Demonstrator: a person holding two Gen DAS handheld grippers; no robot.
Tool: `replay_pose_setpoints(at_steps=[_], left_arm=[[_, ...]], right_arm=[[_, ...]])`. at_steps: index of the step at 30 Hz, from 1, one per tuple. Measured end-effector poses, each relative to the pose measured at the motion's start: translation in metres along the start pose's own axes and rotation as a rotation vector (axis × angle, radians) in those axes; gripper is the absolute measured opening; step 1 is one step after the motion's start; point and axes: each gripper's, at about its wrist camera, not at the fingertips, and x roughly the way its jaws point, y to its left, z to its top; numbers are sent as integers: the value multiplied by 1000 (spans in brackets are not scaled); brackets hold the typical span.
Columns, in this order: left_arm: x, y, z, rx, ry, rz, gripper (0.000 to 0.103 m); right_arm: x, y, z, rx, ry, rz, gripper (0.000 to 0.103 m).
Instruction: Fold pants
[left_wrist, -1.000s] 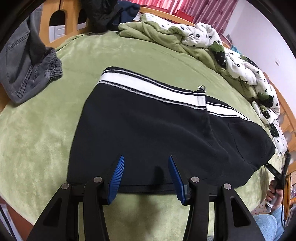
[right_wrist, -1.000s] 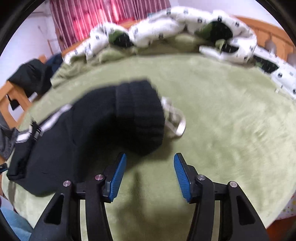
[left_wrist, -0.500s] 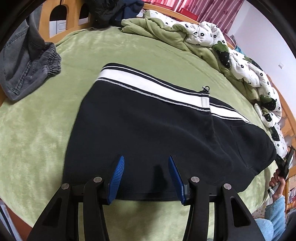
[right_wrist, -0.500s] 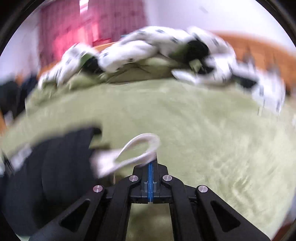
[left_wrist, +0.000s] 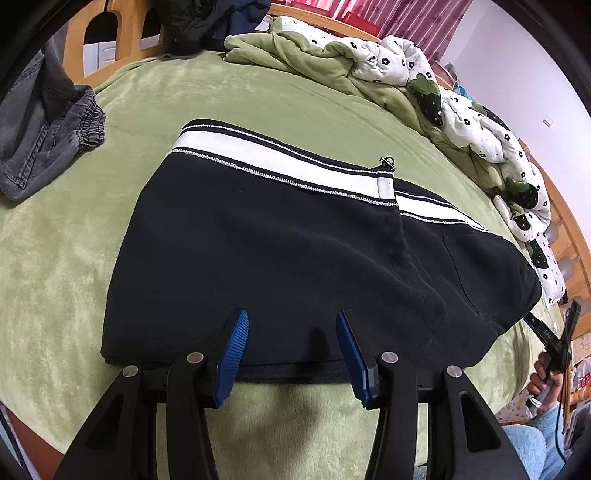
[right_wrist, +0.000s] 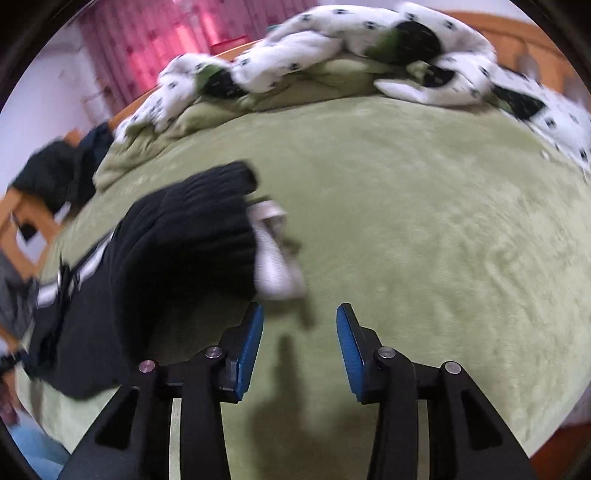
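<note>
The black fleece pants with a white side stripe (left_wrist: 295, 236) are lying on the green plush bed (left_wrist: 55, 258), near its front edge, already doubled over; a ribbed cuff (right_wrist: 221, 206) and white drawstring (right_wrist: 275, 254) are trailing out, so at least one more fold seems left. The left claw (left_wrist: 290, 352) is hanging half spread over the near hem, pinching nothing. The right claw (right_wrist: 299, 345) has just been opening; its jaws are standing apart, empty, just beside the drawstring.
</note>
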Motion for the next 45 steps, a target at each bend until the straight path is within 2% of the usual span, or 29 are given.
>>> replay_pose_setpoints(at_steps=[4,7,8,9,10,11,12,13,15,18,19,21,22,23,25,28,30,35,38,39,41,43,44,45], left_arm=[[-5,2,-2,7,-3,15,47],[-6,6,-3,13,-4,43,47],[-6,7,-2,12,-2,49,47],[-5,7,-2,10,-2,53,47],[-4,8,-1,7,0,55,47],[-1,8,0,3,4,59,47],[1,9,1,-3,7,64,47],[3,9,2,-7,9,63,47],[6,6,4,-6,11,58,47],[8,1,6,4,11,50,47],[9,-1,6,8,10,49,47],[8,-4,5,16,7,42,47],[8,-6,5,22,5,36,47],[7,-7,4,25,3,35,47],[7,-8,3,30,0,34,47],[6,-7,2,25,-10,32,47],[4,-5,2,6,-20,18,47],[-5,1,4,-28,-43,0,47],[-10,5,4,-24,-53,20,47],[-13,8,3,-26,-63,28,47],[-22,18,2,-34,-88,48,47],[-30,28,-1,-43,-109,66,47],[-35,39,-4,-56,-119,79,47],[-37,46,-5,-69,-120,88,47]], right_arm=[[19,19,2,-51,-31,17,50],[50,26,12,-29,17,42,50],[56,27,15,-11,8,64,46],[57,28,18,-5,-9,69,38],[56,29,21,-11,-40,66,17],[54,29,23,-23,-71,36,7],[48,30,28,-69,-119,-32,7],[40,30,33,-109,-176,-58,7],[26,28,43,-128,-252,-28,6],[17,44,55,-257,-367,-132,2],[21,46,57,-275,-363,-149,0],[38,39,63,-267,-342,-328,0],[45,28,65,-232,-300,-346,0],[52,9,67,-164,-237,-323,0],[50,-27,63,-12,-198,-248,1],[33,-49,58,62,-184,-201,3],[21,-49,57,58,-167,-187,3],[-8,-3,62,-36,-181,-120,3],[-12,42,77,-111,-212,-42,19],[-9,55,80,-137,-213,-17,28],[7,83,82,-221,-204,12,32],[35,99,77,-318,-142,-11,32],[61,101,69,-371,-77,-65,32],[72,99,65,-386,-64,-94,32]])
